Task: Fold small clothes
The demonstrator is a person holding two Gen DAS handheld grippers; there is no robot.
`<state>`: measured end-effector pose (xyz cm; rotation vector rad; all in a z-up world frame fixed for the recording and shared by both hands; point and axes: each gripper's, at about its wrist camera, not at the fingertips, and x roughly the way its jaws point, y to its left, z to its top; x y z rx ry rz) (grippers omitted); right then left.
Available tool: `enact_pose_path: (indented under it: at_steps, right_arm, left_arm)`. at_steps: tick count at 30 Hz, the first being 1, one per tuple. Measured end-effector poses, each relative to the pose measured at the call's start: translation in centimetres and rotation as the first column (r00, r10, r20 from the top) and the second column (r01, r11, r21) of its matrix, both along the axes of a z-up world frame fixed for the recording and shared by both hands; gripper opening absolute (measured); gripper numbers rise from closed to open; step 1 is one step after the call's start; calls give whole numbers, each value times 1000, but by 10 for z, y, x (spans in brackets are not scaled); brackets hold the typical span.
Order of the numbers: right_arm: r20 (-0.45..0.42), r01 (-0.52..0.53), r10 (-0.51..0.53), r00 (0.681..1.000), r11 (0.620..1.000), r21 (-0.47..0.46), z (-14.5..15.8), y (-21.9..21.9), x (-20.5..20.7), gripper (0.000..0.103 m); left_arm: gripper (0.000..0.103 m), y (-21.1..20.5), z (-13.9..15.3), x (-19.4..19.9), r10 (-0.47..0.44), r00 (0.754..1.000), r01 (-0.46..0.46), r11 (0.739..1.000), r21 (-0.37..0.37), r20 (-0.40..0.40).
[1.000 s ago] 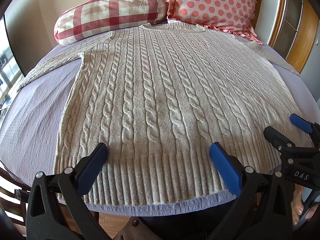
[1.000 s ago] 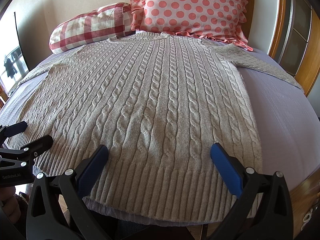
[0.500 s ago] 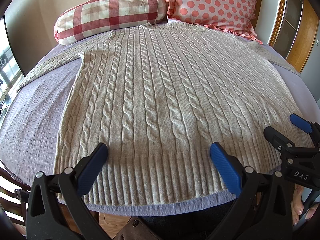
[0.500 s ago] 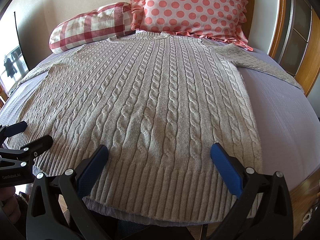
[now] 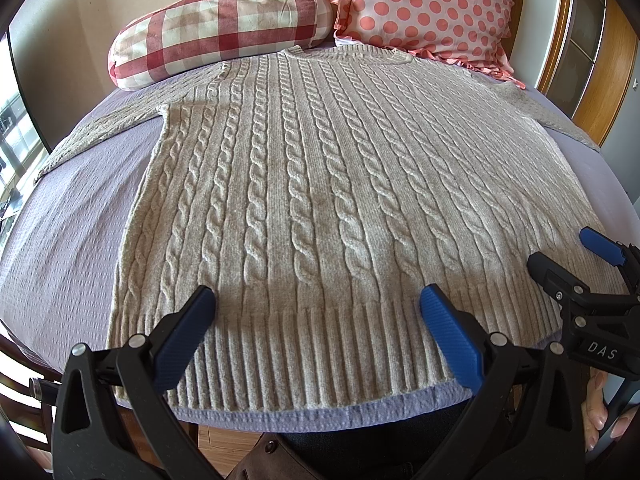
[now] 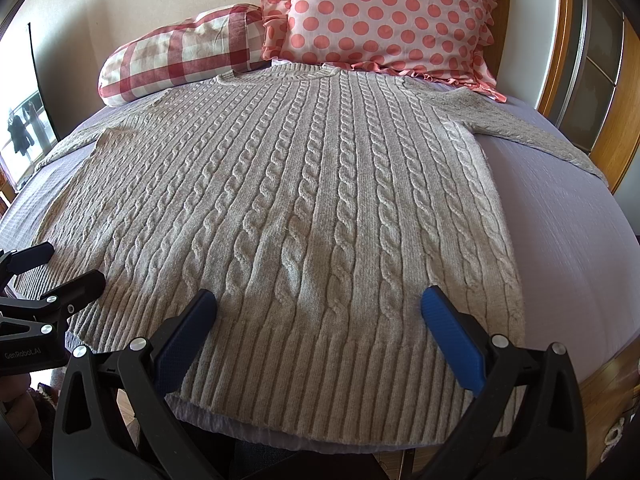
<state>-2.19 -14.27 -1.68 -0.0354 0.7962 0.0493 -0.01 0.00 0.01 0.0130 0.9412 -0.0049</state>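
A beige cable-knit sweater (image 5: 340,184) lies flat on the lilac bed (image 5: 72,232), neck toward the pillows, sleeves spread to both sides, ribbed hem at the near edge. It also shows in the right wrist view (image 6: 304,208). My left gripper (image 5: 318,308) is open and empty, hovering over the left part of the hem. My right gripper (image 6: 320,306) is open and empty over the right part of the hem. Each gripper shows in the other's view: the right one at the right edge (image 5: 568,256), the left one at the left edge (image 6: 56,268).
A red-and-white checked bolster (image 5: 224,28) and a pink polka-dot pillow (image 5: 432,8) lie at the bed's head. A wooden frame (image 5: 616,52) stands at the right. A window (image 5: 12,132) is at the left. The bed's near edge (image 5: 320,412) lies just below the hem.
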Motion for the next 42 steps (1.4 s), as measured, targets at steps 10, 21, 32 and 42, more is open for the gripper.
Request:
enact_pose_path:
  at_steps: [10, 21, 32, 42]
  right_arm:
    - [0, 0, 0, 1000, 1000, 0, 0, 0, 0, 102]
    - [0, 0, 0, 1000, 1000, -1, 0, 0, 0, 102]
    - [1, 0, 0, 1000, 1000, -1, 0, 0, 0, 102]
    - [23, -30, 30, 999, 1000, 5, -1, -6, 3, 102]
  left_arm:
    - [101, 0, 0, 0, 0, 1000, 0, 1000, 0, 0]
    - [101, 0, 0, 0, 0, 1000, 0, 1000, 0, 1]
    - [101, 0, 0, 0, 0, 1000, 0, 1000, 0, 3]
    - [101, 0, 0, 0, -3, 1000, 3, 1000, 5, 4]
